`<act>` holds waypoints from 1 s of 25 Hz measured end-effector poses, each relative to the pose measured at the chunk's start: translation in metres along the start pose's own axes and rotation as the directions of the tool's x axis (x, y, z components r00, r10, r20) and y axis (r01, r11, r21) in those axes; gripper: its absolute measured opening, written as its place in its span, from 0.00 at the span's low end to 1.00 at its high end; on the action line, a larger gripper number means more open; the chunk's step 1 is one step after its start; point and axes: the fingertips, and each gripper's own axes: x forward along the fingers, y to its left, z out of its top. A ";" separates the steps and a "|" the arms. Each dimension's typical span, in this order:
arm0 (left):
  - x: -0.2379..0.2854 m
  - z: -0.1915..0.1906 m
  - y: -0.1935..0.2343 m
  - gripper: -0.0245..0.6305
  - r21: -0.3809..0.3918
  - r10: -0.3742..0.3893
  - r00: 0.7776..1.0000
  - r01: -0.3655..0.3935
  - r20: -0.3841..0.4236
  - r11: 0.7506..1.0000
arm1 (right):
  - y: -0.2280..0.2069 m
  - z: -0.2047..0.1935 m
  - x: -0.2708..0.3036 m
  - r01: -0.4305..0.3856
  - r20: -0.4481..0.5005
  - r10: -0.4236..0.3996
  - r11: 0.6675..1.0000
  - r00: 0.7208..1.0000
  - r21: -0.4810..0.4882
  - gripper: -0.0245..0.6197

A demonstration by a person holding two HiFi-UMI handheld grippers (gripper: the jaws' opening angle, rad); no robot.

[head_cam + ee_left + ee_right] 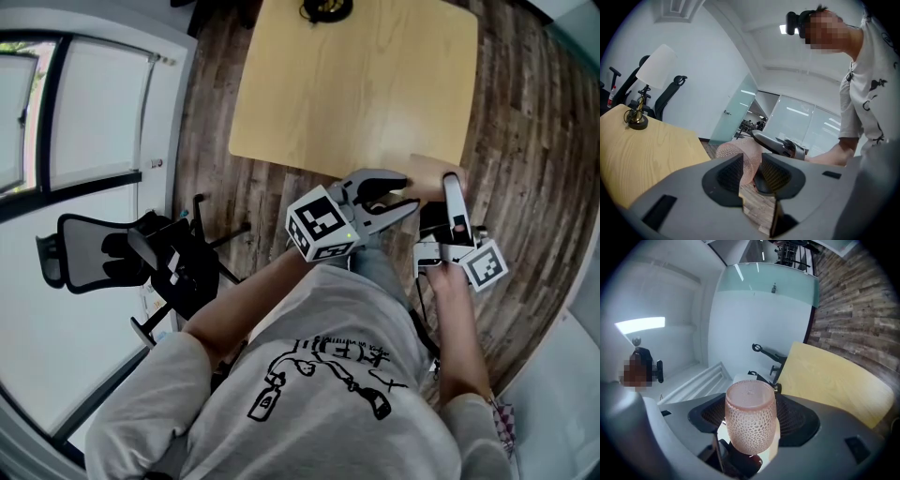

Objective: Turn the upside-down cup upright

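Looking along the right hand-held gripper (752, 409), its two jaws are clenched on the pink cup (750, 420), one ribbed pad against each side of the belly. The cup is in the air, with the pale wooden surface (834, 380) at 3 o'clock and the plank floor (853, 310) at 1 o'clock, so it seems to lie roughly on its side, neither inverted nor upright. The flat end at 12 o'clock looks like the closed base, though I cannot be sure. Its wall is translucent and covered in a honeycomb of dimples. I judge it glass or hard plastic: stiff, light and breakable if dropped. The dimples should give the pads some bite, so the mid-wall is the place to hold, not the thin rim. In the left gripper view the left hand-held gripper (752, 161) is released, jaws wide; the cup shows in the gap at 11 o'clock but neither pad presses it. A dark finger of the other gripper lies along the cup, and a desk lamp (644, 84) stands on the surface at 9 o'clock. From the head view both grippers meet just off the surface's near edge at 5 o'clock, with an office chair (103, 253) at 9 o'clock. Count: one cup, two grippers, one surface, one lamp, one chair.
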 end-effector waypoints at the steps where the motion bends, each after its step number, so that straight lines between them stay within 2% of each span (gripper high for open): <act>1: 0.001 0.000 -0.002 0.21 0.001 -0.006 1.000 0.006 0.001 1.000 | -0.001 -0.001 -0.002 -0.007 0.007 0.006 1.000 1.000 0.028 0.53; 6: -0.002 -0.001 -0.010 0.21 0.003 -0.019 1.000 0.019 0.007 1.000 | -0.001 -0.012 -0.008 -0.039 0.021 0.036 0.992 0.999 0.119 0.53; 13: 0.000 0.006 -0.013 0.16 -0.006 -0.049 0.999 0.049 0.014 0.999 | 0.001 -0.015 -0.007 -0.066 0.024 0.063 0.982 0.998 0.174 0.53; 21: 0.001 0.003 -0.017 0.12 -0.072 -0.097 0.995 0.097 0.011 0.993 | 0.000 -0.016 -0.008 -0.088 0.024 0.085 0.977 0.996 0.195 0.53; 25: 0.002 0.002 -0.019 0.11 -0.075 -0.106 0.994 0.106 0.004 0.992 | 0.001 -0.016 -0.009 -0.095 0.018 0.093 0.981 0.996 0.170 0.53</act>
